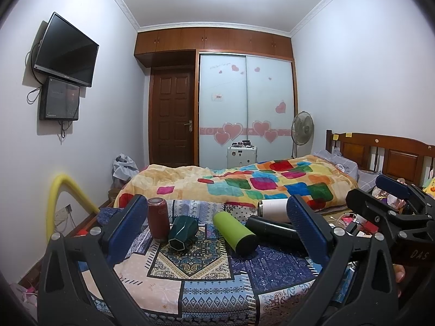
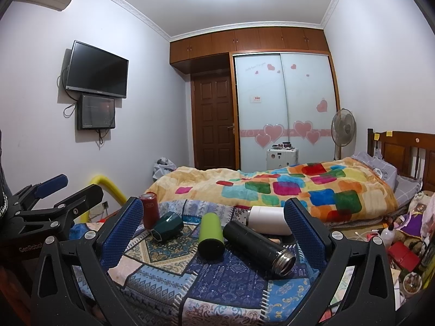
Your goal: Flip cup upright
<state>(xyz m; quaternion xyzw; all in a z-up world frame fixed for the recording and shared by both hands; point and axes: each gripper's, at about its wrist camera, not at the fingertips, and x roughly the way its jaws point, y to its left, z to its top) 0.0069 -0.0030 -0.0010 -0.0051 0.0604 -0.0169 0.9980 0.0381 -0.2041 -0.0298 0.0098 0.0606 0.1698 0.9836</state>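
On the patterned cloth [image 1: 217, 277] [image 2: 217, 285] lie several cups on their sides: a dark green faceted cup [image 1: 183, 231] [image 2: 167, 226], a lime green tumbler [image 1: 235, 232] [image 2: 210, 236], a black flask [image 1: 272, 231] [image 2: 258, 247] and a white bottle [image 1: 274, 209] [image 2: 269, 218]. A red cup [image 1: 157, 218] [image 2: 149, 210] stands upright at the back left. My left gripper [image 1: 217, 231] is open and empty, held before the cups. My right gripper [image 2: 214, 228] is open and empty too. Each gripper shows at the edge of the other's view.
A bed with a colourful blanket [image 1: 244, 182] [image 2: 285, 187] lies behind the cloth. A yellow foam tube [image 1: 62, 198] is at the left. Clutter [image 2: 402, 244] sits at the right. A fan [image 1: 301, 130], wardrobe and door stand at the far wall.
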